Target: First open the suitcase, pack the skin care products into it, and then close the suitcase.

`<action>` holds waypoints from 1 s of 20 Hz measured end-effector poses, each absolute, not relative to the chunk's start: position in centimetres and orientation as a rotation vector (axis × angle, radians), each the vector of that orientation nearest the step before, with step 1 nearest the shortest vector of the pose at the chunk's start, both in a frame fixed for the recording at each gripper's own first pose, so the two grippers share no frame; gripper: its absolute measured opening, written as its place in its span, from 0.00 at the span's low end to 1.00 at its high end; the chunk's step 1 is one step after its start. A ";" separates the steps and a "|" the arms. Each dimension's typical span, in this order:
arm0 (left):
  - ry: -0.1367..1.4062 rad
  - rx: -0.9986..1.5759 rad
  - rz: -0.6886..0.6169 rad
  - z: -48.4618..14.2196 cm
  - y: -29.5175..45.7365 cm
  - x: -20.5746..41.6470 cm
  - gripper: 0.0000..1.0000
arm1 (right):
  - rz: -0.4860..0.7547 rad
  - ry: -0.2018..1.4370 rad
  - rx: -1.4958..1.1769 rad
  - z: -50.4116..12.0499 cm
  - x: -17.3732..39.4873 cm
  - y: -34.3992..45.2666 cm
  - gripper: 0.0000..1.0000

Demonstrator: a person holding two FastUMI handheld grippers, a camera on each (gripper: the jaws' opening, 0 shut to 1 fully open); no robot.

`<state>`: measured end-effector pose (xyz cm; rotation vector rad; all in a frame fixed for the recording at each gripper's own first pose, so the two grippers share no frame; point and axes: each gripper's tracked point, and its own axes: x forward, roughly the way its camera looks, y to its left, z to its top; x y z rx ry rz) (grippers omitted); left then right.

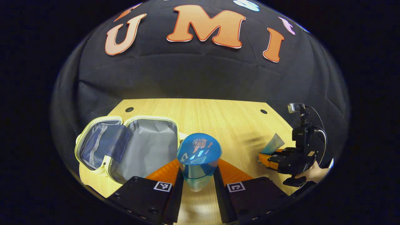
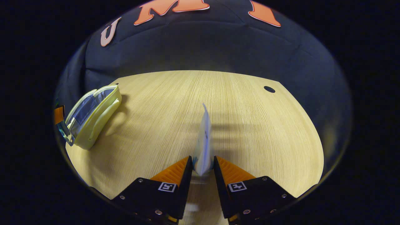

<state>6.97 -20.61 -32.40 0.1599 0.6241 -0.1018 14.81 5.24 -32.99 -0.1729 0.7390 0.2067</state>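
Note:
A small pale-yellow suitcase [image 1: 125,147] lies open on the wooden table at the left, its grey lining showing; in the right gripper view the suitcase [image 2: 90,117] sits at the far left. My left gripper [image 1: 198,175] is shut on a blue translucent bottle [image 1: 198,161], held just right of the open case. My right gripper [image 2: 202,167] is shut on a pale blue-white tube [image 2: 203,143] that points forward, edge-on. In the left gripper view the right gripper [image 1: 289,159] shows at the far right with the tube [image 1: 273,144] in it and a hand [image 1: 312,174] behind.
The wooden table [image 2: 237,125] stretches ahead with round cable holes [image 2: 269,89] near its back corners. The black cloth wall stands behind the table's far edge.

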 end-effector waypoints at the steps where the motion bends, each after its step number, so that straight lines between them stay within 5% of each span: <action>1: 0.636 0.161 -0.099 -32.3 -20.1 6.8 0.49 | 0.204 0.760 -0.179 -33.0 14.5 5.1 0.45; 11: 0.828 0.155 -0.066 -27.3 -11.4 4.5 0.49 | 0.411 0.917 0.027 -25.0 8.6 12.8 0.37; 12: 0.855 0.155 -0.070 -27.0 -10.4 4.4 0.49 | 0.426 0.924 0.034 -24.4 8.1 13.7 0.42; 20: 1.115 0.194 -0.115 -31.7 -2.5 8.7 0.49 | 0.374 0.949 0.122 -22.7 4.6 19.4 0.42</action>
